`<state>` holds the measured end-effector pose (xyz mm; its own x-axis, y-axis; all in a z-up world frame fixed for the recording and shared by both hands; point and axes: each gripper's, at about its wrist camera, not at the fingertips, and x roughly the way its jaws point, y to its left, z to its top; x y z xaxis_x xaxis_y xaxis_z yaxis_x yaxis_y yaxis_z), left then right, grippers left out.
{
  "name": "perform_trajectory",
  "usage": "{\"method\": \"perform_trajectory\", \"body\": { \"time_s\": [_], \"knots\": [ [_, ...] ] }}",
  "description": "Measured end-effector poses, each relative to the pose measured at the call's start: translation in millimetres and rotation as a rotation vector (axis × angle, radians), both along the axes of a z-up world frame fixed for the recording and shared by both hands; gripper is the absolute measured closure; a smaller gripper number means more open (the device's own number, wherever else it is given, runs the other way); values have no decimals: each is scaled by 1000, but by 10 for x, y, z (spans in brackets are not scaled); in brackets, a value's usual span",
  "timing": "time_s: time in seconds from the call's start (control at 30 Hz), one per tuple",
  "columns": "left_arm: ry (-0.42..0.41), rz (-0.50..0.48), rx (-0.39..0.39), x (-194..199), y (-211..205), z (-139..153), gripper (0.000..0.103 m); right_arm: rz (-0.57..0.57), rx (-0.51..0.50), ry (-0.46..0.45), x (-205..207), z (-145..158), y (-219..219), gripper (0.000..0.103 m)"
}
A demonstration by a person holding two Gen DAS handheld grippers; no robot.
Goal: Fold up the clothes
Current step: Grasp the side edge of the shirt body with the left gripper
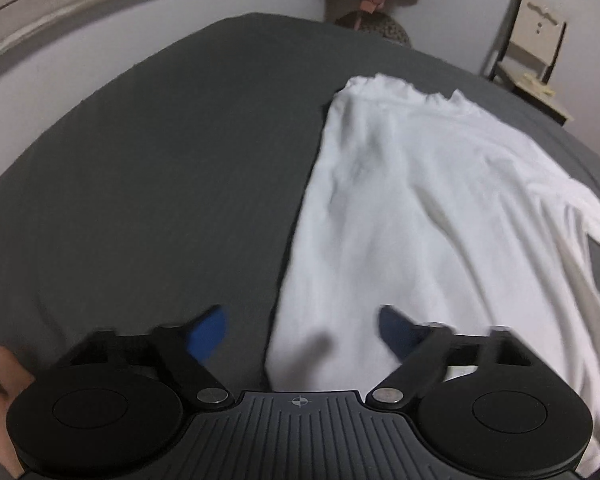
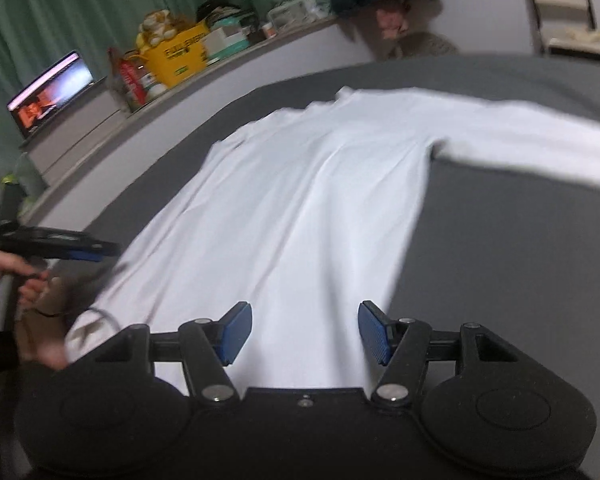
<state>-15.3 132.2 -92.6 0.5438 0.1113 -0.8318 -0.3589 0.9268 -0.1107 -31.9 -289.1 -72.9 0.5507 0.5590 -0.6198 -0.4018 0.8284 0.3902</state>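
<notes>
- A white shirt [image 2: 300, 200] lies flat on a grey bed [image 1: 140, 180], its hem at the near edge by me and its collar toward the far edge.
- Its long axis runs straight away from my fingers, hem to collar.
- One sleeve [image 2: 540, 144] stretches out toward the bed's right side; the other side of the shirt looks already turned in, with a straight left edge.
- My right gripper [image 2: 306, 332] hangs over the hem, about the middle of the shirt's width. Its blue pads stand spread, with cloth showing below the gap but nothing pinched.
- My left gripper [image 1: 302, 334] sits at the shirt's near left corner. One pad is over bare bed, the other over cloth, so the shirt's left edge runs between them. The pads are spread and press on nothing.
- In the right wrist view, my left hand [image 2: 4, 276] holds its gripper at the left, just beside the hem.
- Both views are blurred, so fine creases are hard to read.
- I judge the right gripper is nearer the outstretched sleeve, which lies ahead and to the right of it, so that fold would fall to my right hand.
</notes>
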Motion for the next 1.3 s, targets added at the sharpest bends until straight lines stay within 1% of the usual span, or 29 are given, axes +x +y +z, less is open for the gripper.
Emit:
{"method": "perform_trajectory", "body": {
  "time_s": [0.03, 0.07, 0.1, 0.13, 0.17, 0.2, 0.23, 0.3, 0.33, 0.37, 0.43, 0.47, 0.53, 0.63, 0.77, 0.93, 1.03, 1.1, 1.13, 1.2, 1.3],
  "knots": [
    [18, 12, -19, 9, 13, -56, 53, 1, 11, 7, 6, -22, 24, 44],
    [37, 24, -37, 19, 25, -113, 59, 5, 19, 13, -12, -47, 66, 44],
    [38, 35, -45, 16, 40, -146, 62, 13, 22, 15, -68, -75, 137, 44],
    [38, 46, -50, 11, 54, -175, 68, 19, 25, 13, -65, -97, 172, 44],
    [31, 47, -44, 4, 58, -194, 84, 25, 28, 12, -55, -119, 211, 44],
    [24, 43, -47, 3, 63, -203, 93, 34, 31, 10, -48, -133, 258, 45],
    [18, 39, -51, 3, 67, -212, 99, 42, 32, 8, -107, -129, 283, 45],
    [-4, 36, -69, -22, 76, -199, 100, 55, 34, 9, -212, -143, 307, 45],
    [-19, 39, -62, -33, 93, -173, 100, 61, 35, 10, -247, -154, 320, 45],
    [-35, 42, -54, -44, 112, -145, 101, 68, 37, 10, -279, -170, 332, 45],
    [-82, 64, -5, -65, 178, -42, 101, 87, 31, 4, -327, -188, 361, 45],
    [-107, 99, 6, -87, 235, 7, 101, 97, 22, -1, -346, -191, 376, 44],
    [-141, 189, -21, -139, 387, 70, 101, 110, 13, -6, -364, -194, 410, 45],
    [-172, 317, -15, -194, 641, 114, 102, 116, 17, -2, -367, -180, 455, 45],
    [-157, 391, 42, -127, 958, 55, 102, 119, 25, 1, -378, -154, 532, 45],
    [-116, 364, 159, 160, 1138, -3, 102, 111, 53, 6, -446, -132, 647, 45],
    [-43, 360, 216, 338, 1241, -32, 102, 108, 68, 34, -475, -181, 696, 45],
    [45, 379, 232, 408, 1350, -116, 101, 119, 53, 43, -496, -217, 741, 45],
    [70, 378, 205, 417, 1407, -170, 101, 128, 42, 40, -511, -226, 760, 44],
    [-7, 391, 169, 336, 1484, -167, 101, 150, 26, 12, -553, -201, 774, 44],
    [-70, 420, 21, 172, 1628, -173, 101, 182, 9, -27, -608, -169, 784, 44]
  ]
}}
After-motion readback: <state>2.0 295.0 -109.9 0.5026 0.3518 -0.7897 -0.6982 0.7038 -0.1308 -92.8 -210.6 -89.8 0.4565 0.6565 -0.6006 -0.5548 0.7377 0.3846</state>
